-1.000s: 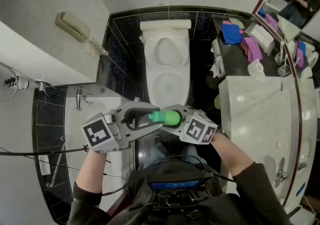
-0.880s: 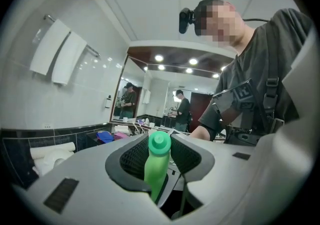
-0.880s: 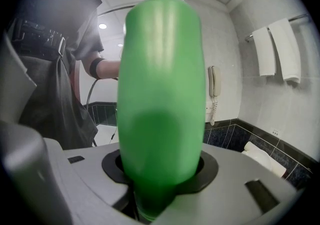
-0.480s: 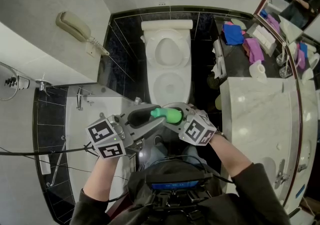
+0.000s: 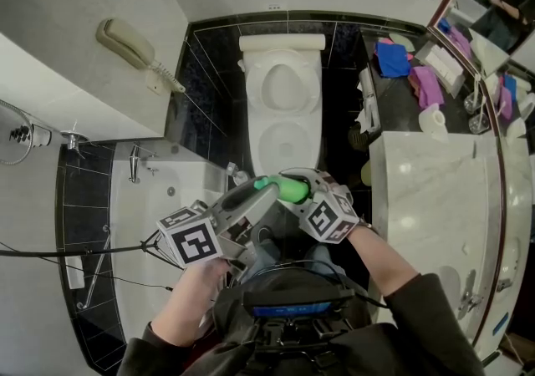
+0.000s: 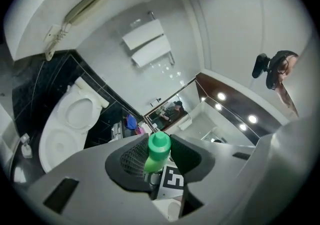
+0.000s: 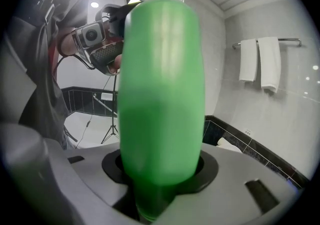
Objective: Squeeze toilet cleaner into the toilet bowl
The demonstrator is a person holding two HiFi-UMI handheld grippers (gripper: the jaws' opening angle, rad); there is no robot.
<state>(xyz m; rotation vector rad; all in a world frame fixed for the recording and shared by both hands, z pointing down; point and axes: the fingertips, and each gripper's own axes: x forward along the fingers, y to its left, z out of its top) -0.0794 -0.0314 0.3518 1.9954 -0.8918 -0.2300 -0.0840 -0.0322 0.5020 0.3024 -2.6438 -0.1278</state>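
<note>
A green toilet cleaner bottle (image 5: 287, 190) hangs in front of me, lying roughly level, cap end pointing left. My right gripper (image 5: 301, 192) is shut on its body, which fills the right gripper view (image 7: 162, 104). My left gripper (image 5: 261, 185) comes in from the lower left. Its dark pads (image 6: 131, 159) close on the green cap (image 6: 159, 144). The white toilet (image 5: 282, 103) stands beyond the bottle, lid up and bowl open. The bottle's lower half is hidden by the right jaws.
A beige wall phone (image 5: 125, 44) hangs at the left above a bathtub (image 5: 150, 199). Right of the toilet, a dark shelf (image 5: 401, 99) carries blue and purple cloths and a paper roll (image 5: 430, 118). A marble vanity (image 5: 435, 199) and mirror line the right side.
The left gripper has rolled about the cap, and its marker cube has swung down towards me. Both grippers and the bottle have shifted slightly. The grips are unchanged.
</note>
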